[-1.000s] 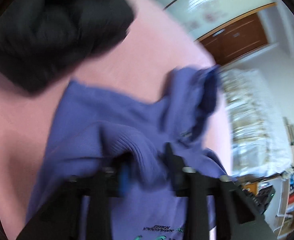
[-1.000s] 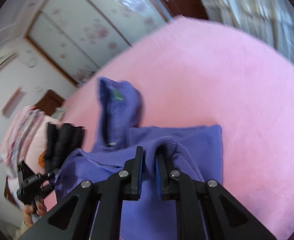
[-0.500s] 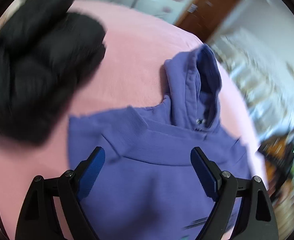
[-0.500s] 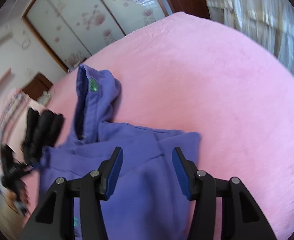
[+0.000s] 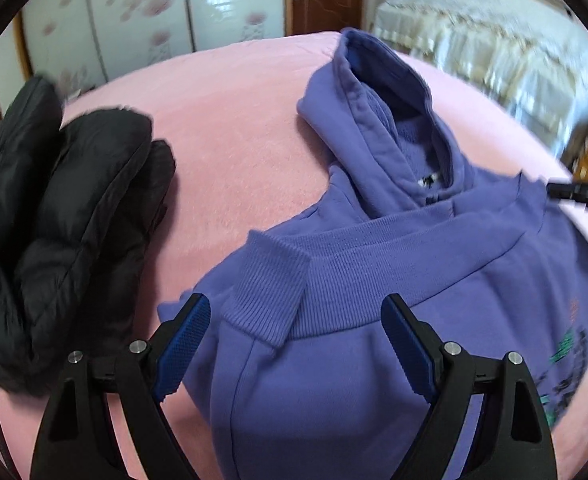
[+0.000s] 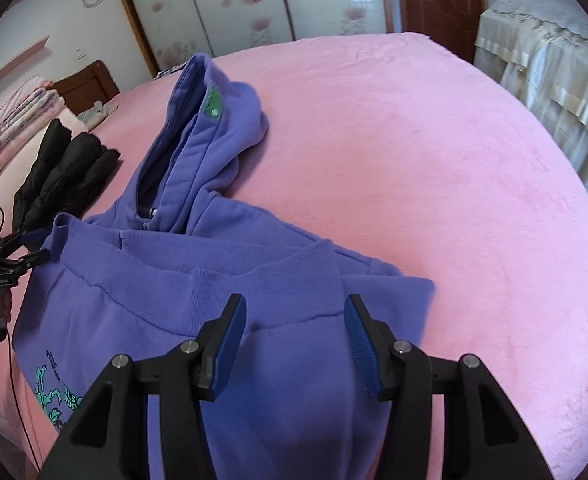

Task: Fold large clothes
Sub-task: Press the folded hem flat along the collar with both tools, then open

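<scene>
From the left wrist we see our left gripper [image 5: 296,322] released, its jaws having just spread wide above the ribbed hem of the purple hoodie [image 5: 374,280], which lies folded on the pink bed [image 5: 234,140] with its hood toward the far side and a black puffer jacket [image 5: 66,216] just to its left. From the right wrist, our right gripper [image 6: 296,324] is likewise released after opening, fingers apart over the folded-up hem with no cloth pinched, while the left gripper [image 6: 30,256] hovers at the hoodie's far corner.
</scene>
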A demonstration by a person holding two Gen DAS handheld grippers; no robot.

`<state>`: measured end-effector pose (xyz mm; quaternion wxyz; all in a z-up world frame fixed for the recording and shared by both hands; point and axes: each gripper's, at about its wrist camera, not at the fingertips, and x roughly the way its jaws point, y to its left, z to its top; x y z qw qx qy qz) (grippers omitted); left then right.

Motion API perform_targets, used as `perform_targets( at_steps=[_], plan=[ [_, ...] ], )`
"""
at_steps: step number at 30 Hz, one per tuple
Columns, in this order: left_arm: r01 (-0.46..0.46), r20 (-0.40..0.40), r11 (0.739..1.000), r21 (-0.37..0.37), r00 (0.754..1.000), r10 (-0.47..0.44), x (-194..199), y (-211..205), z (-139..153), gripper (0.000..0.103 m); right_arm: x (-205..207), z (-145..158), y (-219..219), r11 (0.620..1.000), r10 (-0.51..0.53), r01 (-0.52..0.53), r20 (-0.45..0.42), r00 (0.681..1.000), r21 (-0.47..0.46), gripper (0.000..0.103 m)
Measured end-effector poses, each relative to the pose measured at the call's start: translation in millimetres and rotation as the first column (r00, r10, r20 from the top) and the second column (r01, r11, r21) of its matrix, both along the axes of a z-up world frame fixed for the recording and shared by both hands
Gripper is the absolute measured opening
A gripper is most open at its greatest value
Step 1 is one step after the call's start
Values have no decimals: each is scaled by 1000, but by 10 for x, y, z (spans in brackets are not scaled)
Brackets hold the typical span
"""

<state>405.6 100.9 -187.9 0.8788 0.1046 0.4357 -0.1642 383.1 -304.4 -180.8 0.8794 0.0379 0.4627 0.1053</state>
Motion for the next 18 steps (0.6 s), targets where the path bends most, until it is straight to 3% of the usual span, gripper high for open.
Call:
perform_targets(
  at_steps=[4, 7, 9, 12, 14, 15, 16, 18],
  plan=[
    [19, -7, 990, 140, 1000, -18, 70, -171, -139, 86, 78, -35, 71, 999, 11, -11, -4, 1000, -44, 51],
    [10, 13, 985, 172, 1000, -12, 101, -214, -177, 86, 145, -63, 139, 997, 22, -23, -17, 1000, -80, 51],
    [2, 17, 987, 164, 1000, -5, 124, -198, -167, 79, 204, -115, 205, 992, 28, -33, -43, 999, -123, 51],
    [-2, -2, 987, 160, 1000, 2, 178, -206, -187, 66, 262, -213, 286, 980, 47, -59, -69, 997, -191, 51],
    [8, -8, 984, 177, 1000, -7, 202, -235, -202, 48, 261, -270, 311, 975, 55, -70, -74, 996, -212, 51],
    [14, -12, 982, 189, 1000, -12, 209, -246, -212, 31, 261, -293, 315, 974, 54, -69, -77, 996, -217, 51],
    [17, -18, 979, 203, 1000, -13, 234, -287, -233, 20, 255, -308, 308, 975, 54, -69, -75, 996, -213, 49],
    [16, -17, 974, 224, 1000, -13, 231, -301, -246, 16, 237, -323, 317, 974, 61, -75, -73, 995, -216, 26]
  ],
)
